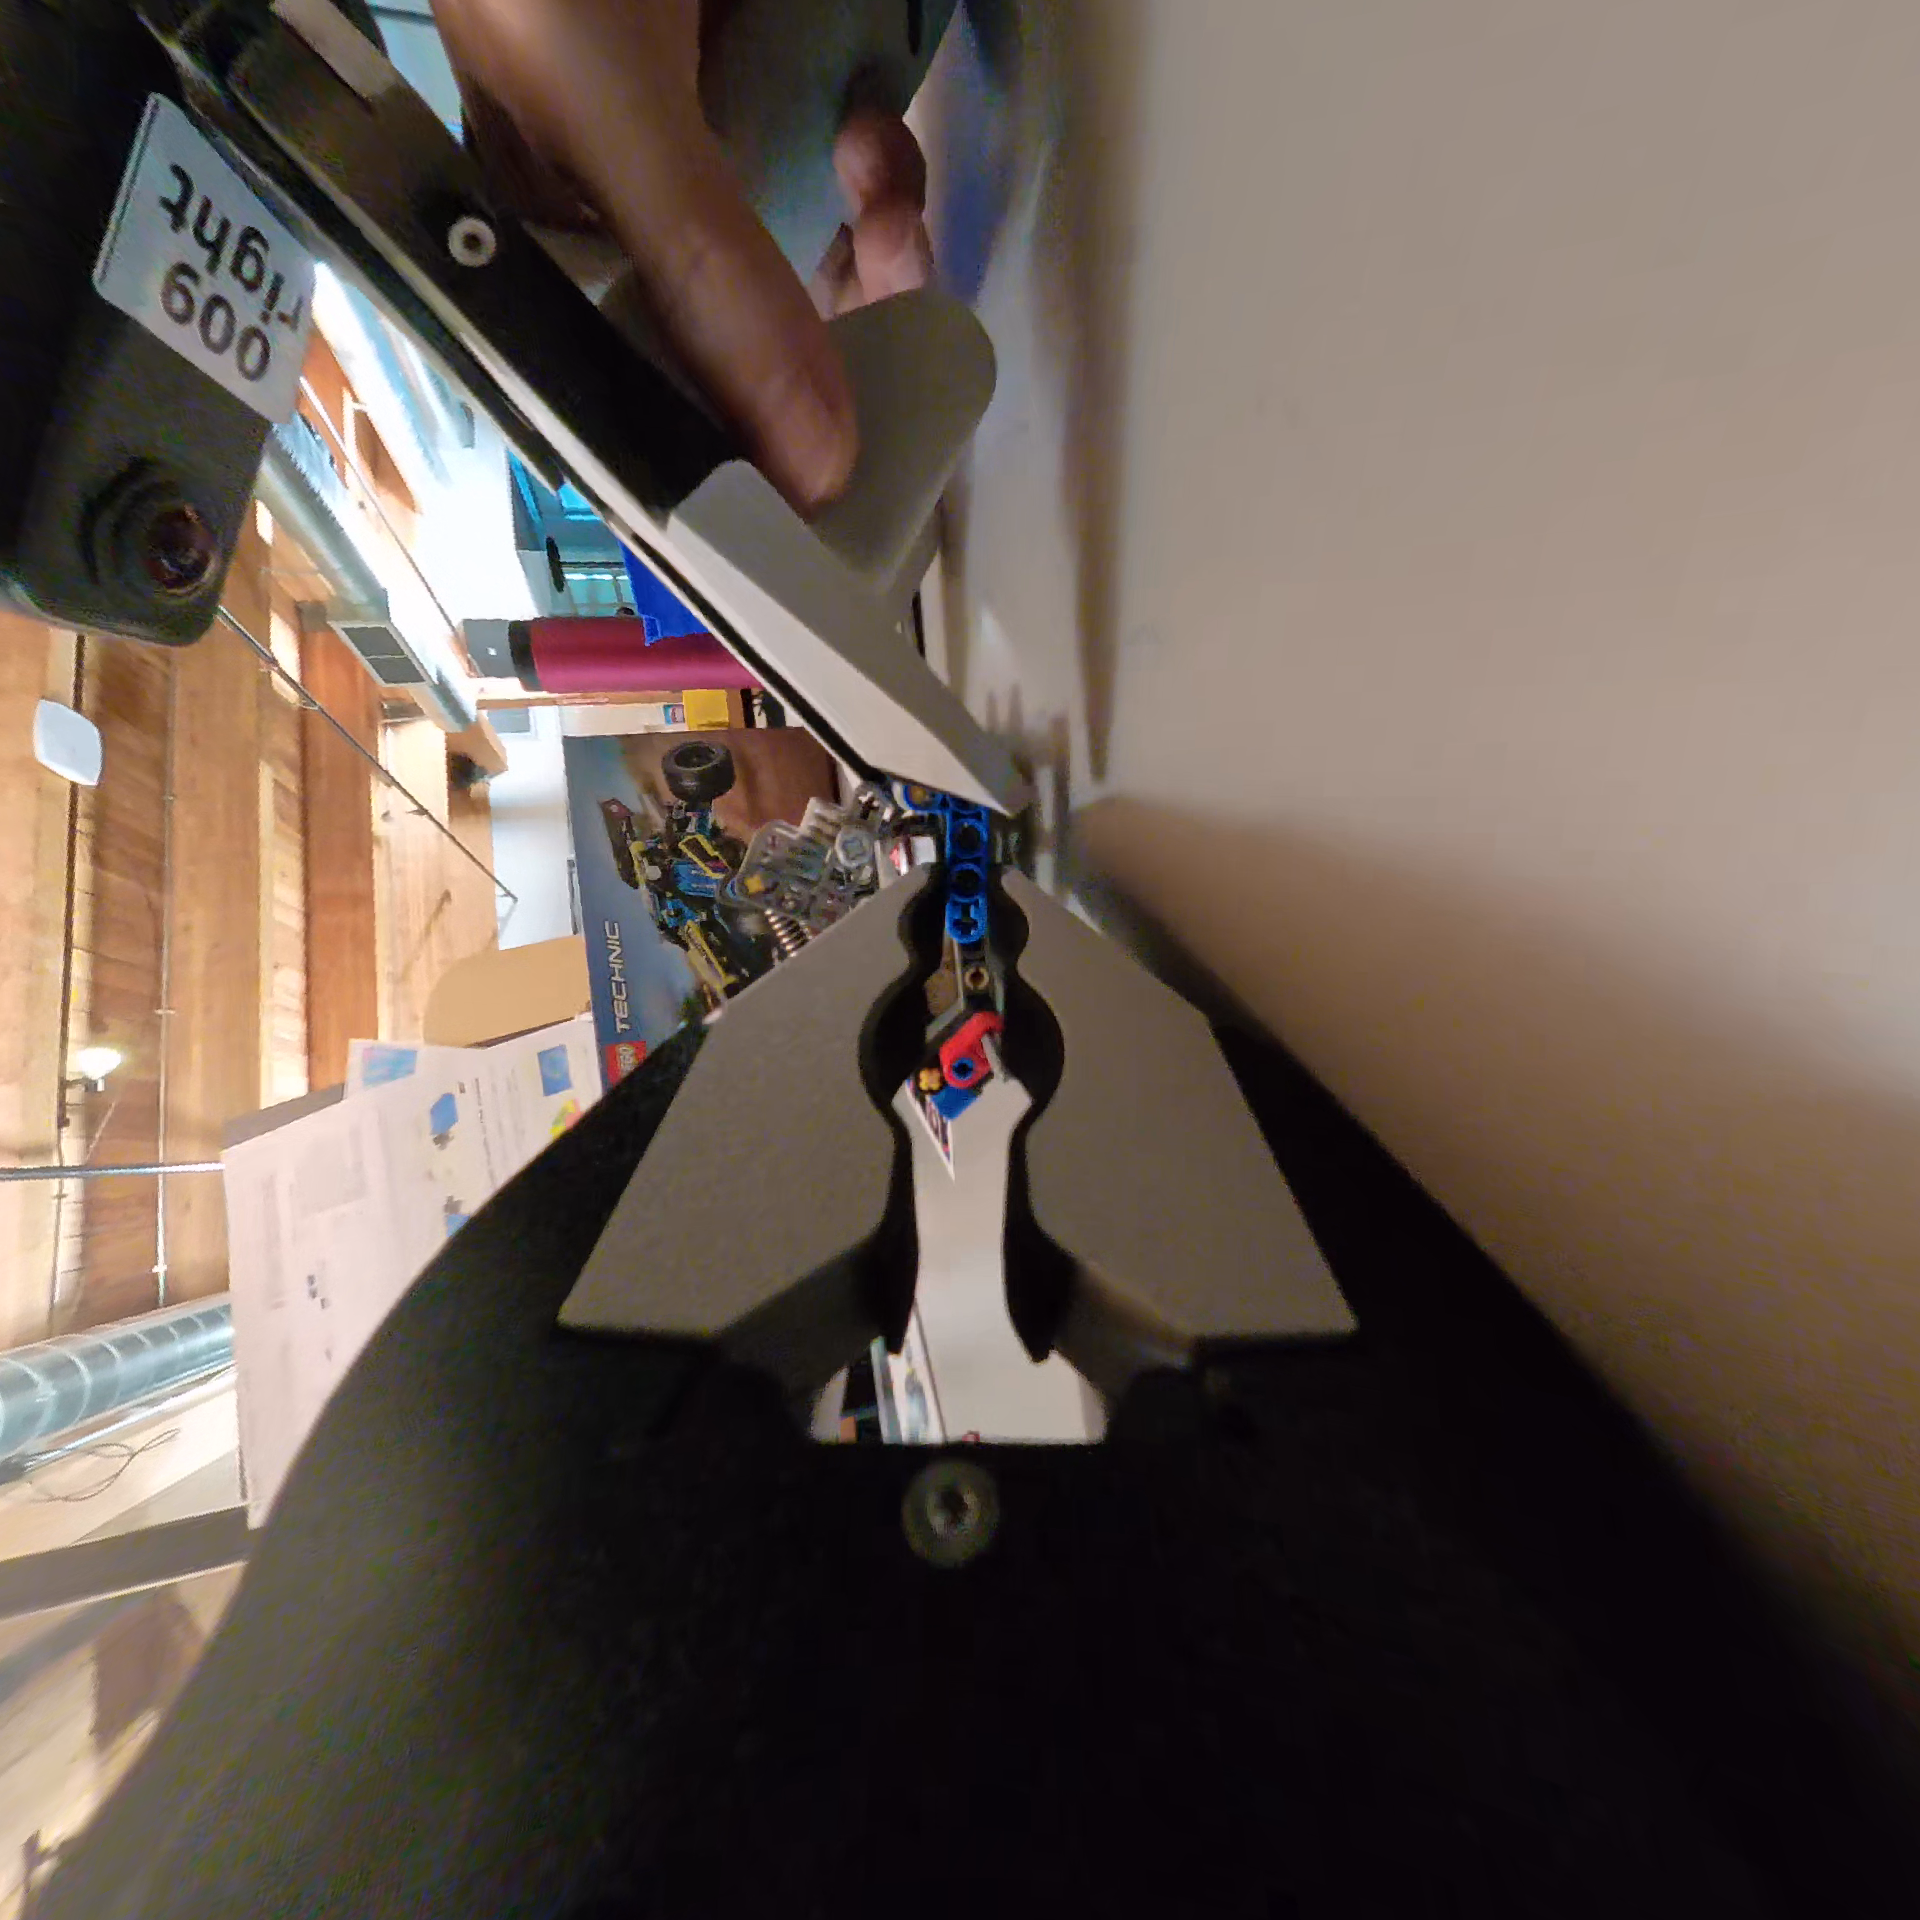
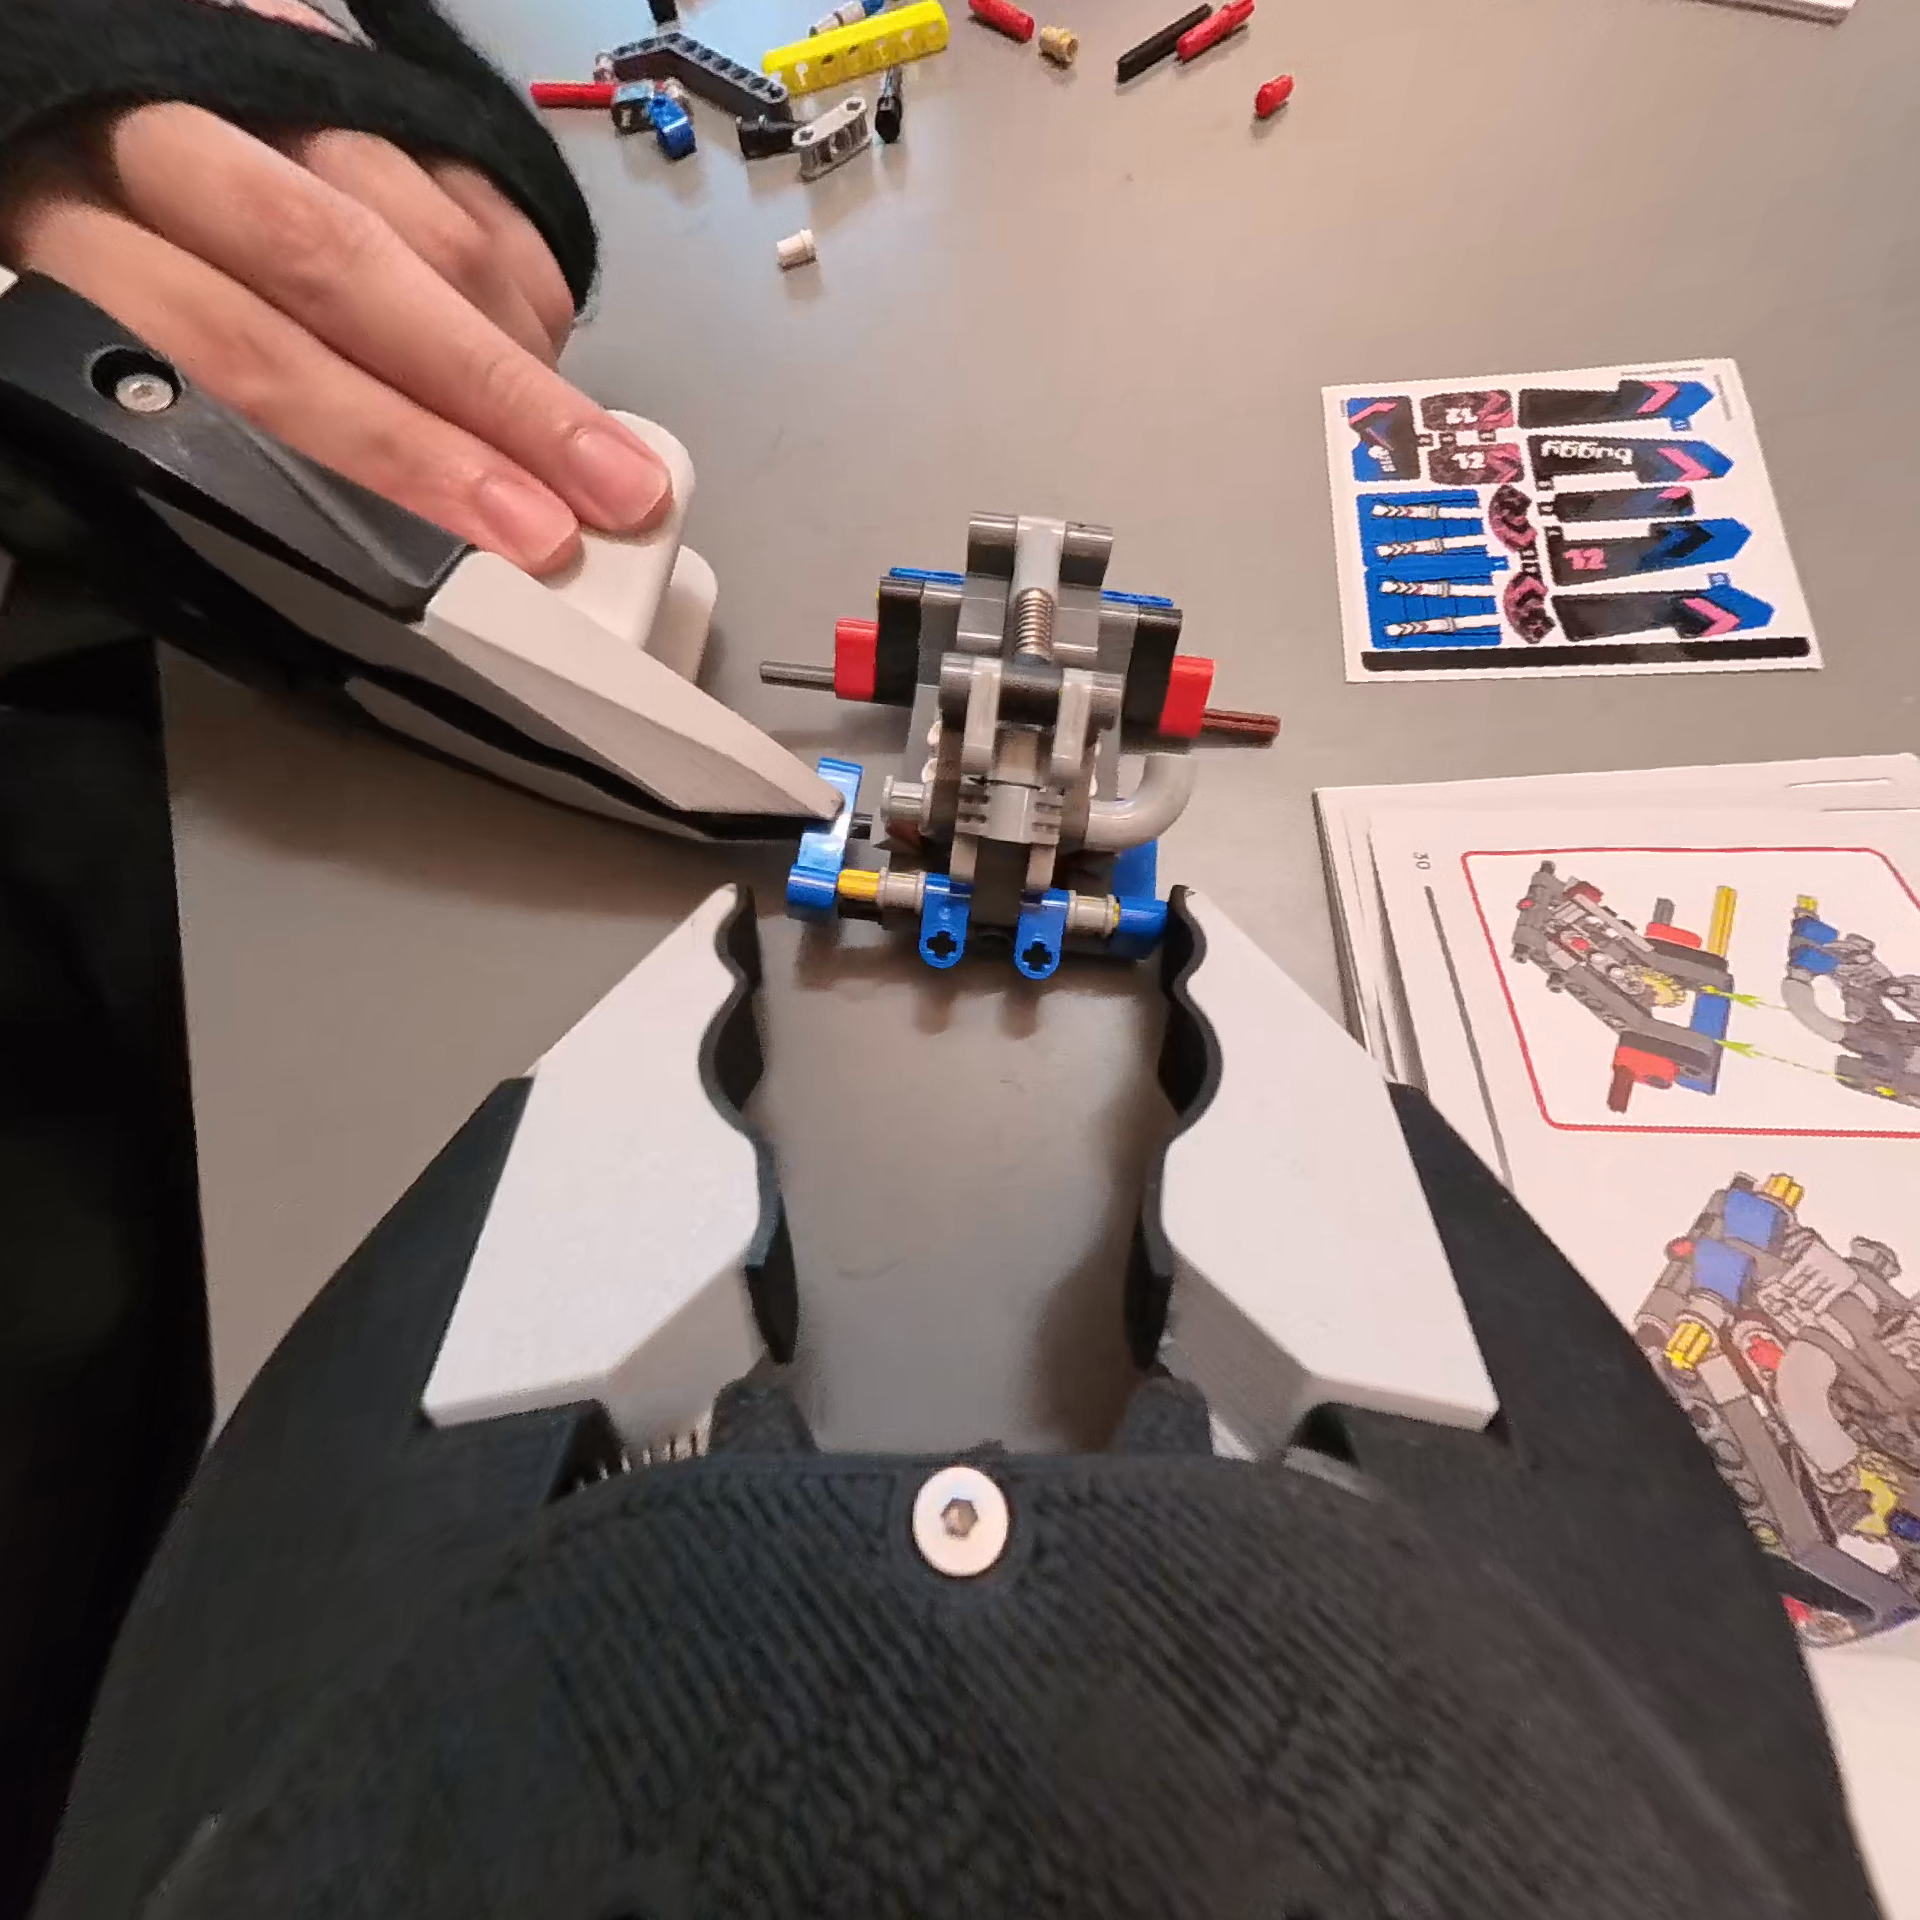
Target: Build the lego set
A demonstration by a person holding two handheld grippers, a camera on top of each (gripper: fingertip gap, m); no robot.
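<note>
I see my right gripper (image 2: pixel 961 914) with white fingers and a black body with a woven look. The lego model (image 2: pixel 1013 748) is grey, with blue bits, red ends, black sides and small yellow pins. The table (image 2: pixel 1039 343) is plain grey. The sticker sheet (image 2: pixel 1569 520) is white with blue, black and pink shapes. The instruction booklet (image 2: pixel 1662 1091) is white with a red frame. The loose pieces (image 2: pixel 821 73) are yellow, red, black and blue. The sleeve (image 2: pixel 343 94) is black.
</note>
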